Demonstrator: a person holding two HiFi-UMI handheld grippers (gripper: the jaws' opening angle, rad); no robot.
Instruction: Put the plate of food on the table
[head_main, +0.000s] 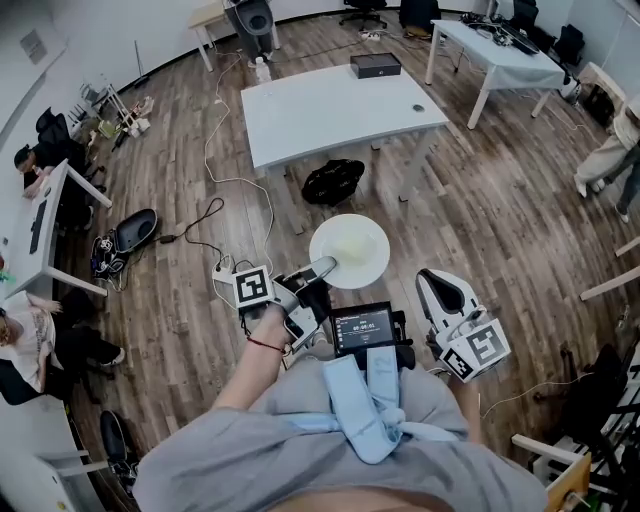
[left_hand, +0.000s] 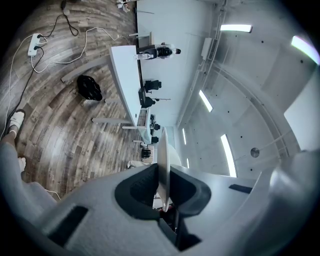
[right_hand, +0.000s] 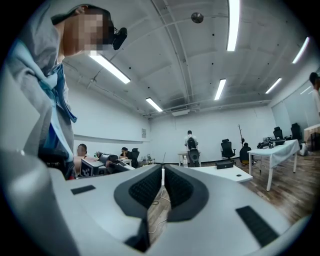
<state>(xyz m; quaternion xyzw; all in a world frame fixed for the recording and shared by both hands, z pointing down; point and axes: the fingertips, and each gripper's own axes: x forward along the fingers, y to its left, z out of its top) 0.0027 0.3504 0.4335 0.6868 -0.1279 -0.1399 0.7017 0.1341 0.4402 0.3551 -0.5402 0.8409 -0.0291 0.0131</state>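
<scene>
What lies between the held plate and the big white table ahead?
In the head view, a black bag lies on the wood floor between the plate, clamped in the left gripper, and the table.

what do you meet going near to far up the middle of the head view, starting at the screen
screen → plate → bag → table → box

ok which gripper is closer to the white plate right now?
Left. The left gripper is clamped on the near rim of the white plate; the right gripper, shut on nothing, sits apart, off to its right.
</scene>
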